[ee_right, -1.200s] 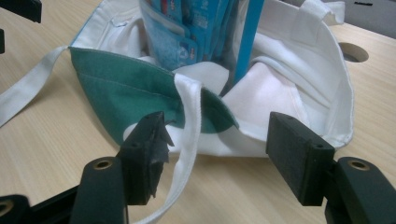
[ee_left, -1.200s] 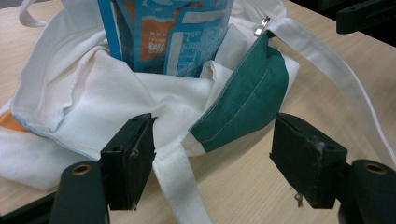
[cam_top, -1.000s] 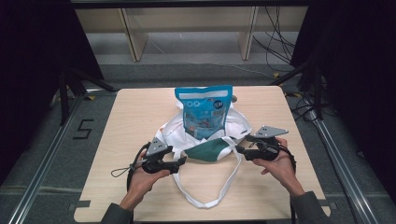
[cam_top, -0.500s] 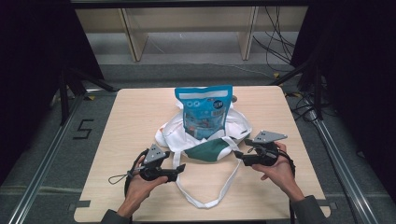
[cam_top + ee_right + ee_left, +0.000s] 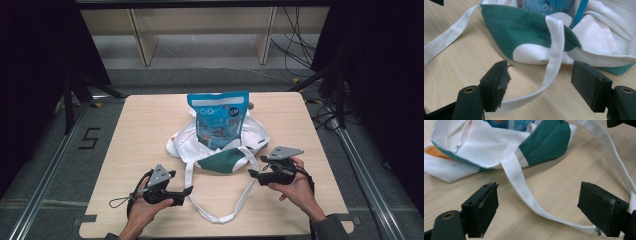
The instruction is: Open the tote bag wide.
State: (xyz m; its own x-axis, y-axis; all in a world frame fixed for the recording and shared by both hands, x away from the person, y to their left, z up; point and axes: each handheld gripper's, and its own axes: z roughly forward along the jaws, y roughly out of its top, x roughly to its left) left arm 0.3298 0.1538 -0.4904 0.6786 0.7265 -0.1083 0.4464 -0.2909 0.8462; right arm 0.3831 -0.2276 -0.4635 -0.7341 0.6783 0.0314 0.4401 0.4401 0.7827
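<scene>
Lying across the middle of the tabletop [image 5: 125, 130]: a white and green cloth bag [image 5: 220, 150], slumped open toward the near edge. Standing upright in its mouth, a blue snack pouch [image 5: 218, 119], so judging the packing step as done and the handling of the bag as what is left. Trailing from the bag toward the near edge, a long white strap [image 5: 220, 212] looping on the wood. Hovering at either side of that loop, the left tool [image 5: 186, 191] and the right tool [image 5: 251, 173], both released, jaws having just been opening, pads pressing on nothing. Seeing in the left gripper view the strap [image 5: 524, 192] running between the spread jaws and lying flat on the wood, a detail too small from above. Seeing in the right gripper view another strap [image 5: 554, 62] dropping from the green panel [image 5: 519, 30] between that tool's jaws, again untouched. Getting the pouch's full upright stance from the high view.
</scene>
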